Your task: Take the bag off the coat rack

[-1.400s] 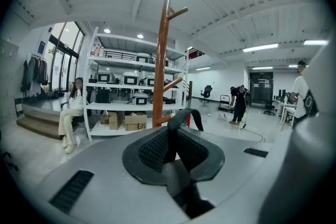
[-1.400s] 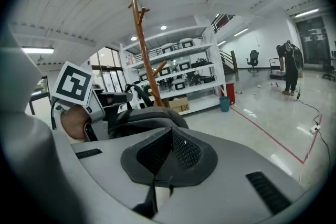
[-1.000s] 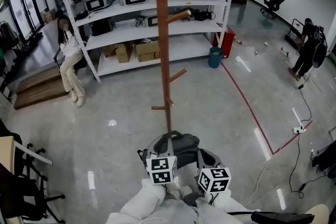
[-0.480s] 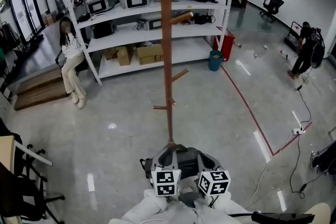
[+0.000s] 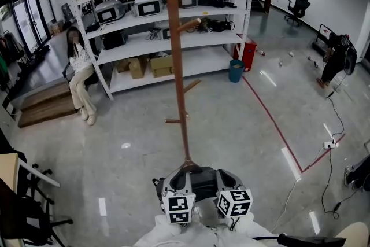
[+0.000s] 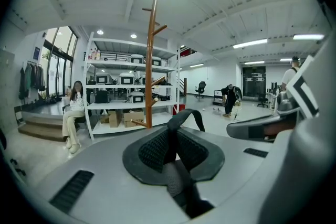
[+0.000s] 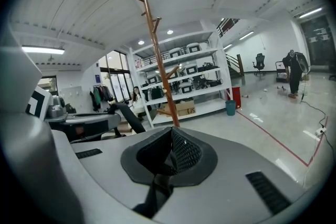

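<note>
Head view, bottom centre: left gripper [image 6: 172, 153] clamps nearly closed on a strap [image 6: 185, 116] of the grey bag [image 5: 200, 181], right gripper [image 7: 169, 159] clamps another, below the coat rack [image 5: 177, 72]; either thin strap could slip and drop it.

Straight ahead the coat rack pole [image 5: 176, 66] rises just beyond the bag [image 5: 199, 181], with low pegs [image 5: 172, 121] jutting left and right of it. You have open floor [image 5: 248, 124] on both near sides; shelving [image 5: 133, 50] stands far behind, a seated person [image 5: 81, 75] far left.
</note>
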`<state>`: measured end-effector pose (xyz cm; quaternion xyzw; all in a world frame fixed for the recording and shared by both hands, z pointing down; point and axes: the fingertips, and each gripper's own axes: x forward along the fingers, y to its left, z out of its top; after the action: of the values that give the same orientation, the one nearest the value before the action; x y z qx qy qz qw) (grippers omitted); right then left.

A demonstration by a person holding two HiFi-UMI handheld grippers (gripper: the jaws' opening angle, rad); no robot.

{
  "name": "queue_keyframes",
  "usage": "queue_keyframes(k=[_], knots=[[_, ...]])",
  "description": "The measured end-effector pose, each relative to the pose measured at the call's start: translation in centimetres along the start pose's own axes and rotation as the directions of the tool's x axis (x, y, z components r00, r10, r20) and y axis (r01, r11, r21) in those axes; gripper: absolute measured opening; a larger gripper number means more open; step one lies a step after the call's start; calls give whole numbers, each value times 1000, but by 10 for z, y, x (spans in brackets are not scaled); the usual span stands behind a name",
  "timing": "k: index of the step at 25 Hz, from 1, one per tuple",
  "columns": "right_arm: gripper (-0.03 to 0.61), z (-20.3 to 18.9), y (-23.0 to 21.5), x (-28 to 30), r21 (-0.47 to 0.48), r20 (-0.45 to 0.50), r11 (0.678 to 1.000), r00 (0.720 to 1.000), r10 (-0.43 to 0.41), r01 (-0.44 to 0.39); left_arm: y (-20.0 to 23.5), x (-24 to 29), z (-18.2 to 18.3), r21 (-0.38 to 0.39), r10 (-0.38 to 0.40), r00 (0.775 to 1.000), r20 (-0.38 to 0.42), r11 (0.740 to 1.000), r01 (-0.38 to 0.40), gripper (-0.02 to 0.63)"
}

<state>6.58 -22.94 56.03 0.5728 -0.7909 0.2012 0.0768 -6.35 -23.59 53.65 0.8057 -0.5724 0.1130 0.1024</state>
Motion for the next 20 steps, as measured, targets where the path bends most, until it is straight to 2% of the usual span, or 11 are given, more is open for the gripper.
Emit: queue_keyframes(k=[13,20], knots=[[11,-14,-22,-52,-9,-14,999,999,44,-44,-21,-26,-9,-63,117,993,0,991,-117,38],[12,-21,-29,-89,13,-10,998,998,64,-64,-38,-58,0,-90,161,987,26,983,-158,38]])
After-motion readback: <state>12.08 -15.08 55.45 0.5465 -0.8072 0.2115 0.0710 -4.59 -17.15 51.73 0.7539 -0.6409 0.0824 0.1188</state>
